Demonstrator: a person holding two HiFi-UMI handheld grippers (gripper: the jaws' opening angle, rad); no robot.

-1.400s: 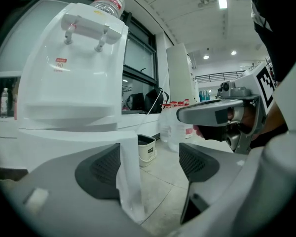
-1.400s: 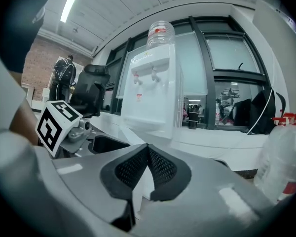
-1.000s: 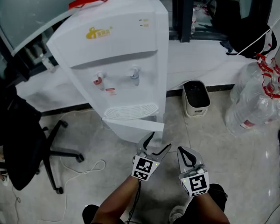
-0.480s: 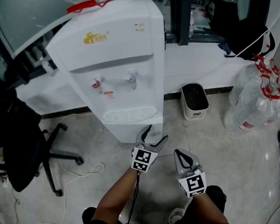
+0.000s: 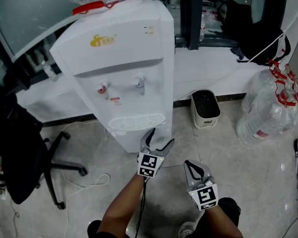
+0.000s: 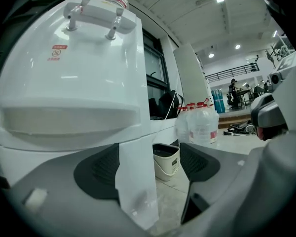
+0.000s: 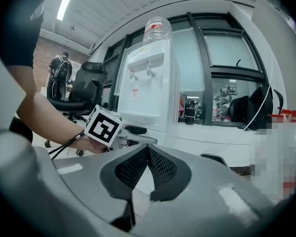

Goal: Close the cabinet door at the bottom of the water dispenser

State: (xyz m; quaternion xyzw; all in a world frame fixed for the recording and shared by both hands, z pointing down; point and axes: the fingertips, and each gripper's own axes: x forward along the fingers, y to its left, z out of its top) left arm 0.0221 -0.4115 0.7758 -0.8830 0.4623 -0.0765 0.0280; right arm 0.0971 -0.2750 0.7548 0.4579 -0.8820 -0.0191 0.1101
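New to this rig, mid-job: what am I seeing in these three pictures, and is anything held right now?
No robot here: a person holds a two-jaw tool in each hand. The head view looks down from their head at the white plastic water dispenser; each other picture looks along one tool. The left tool is open, its jaws just widened, with the edge of the white cabinet door between them. The right tool is shut and empty. On the floor: a beige waste bin, clear water jugs, a black office chair.
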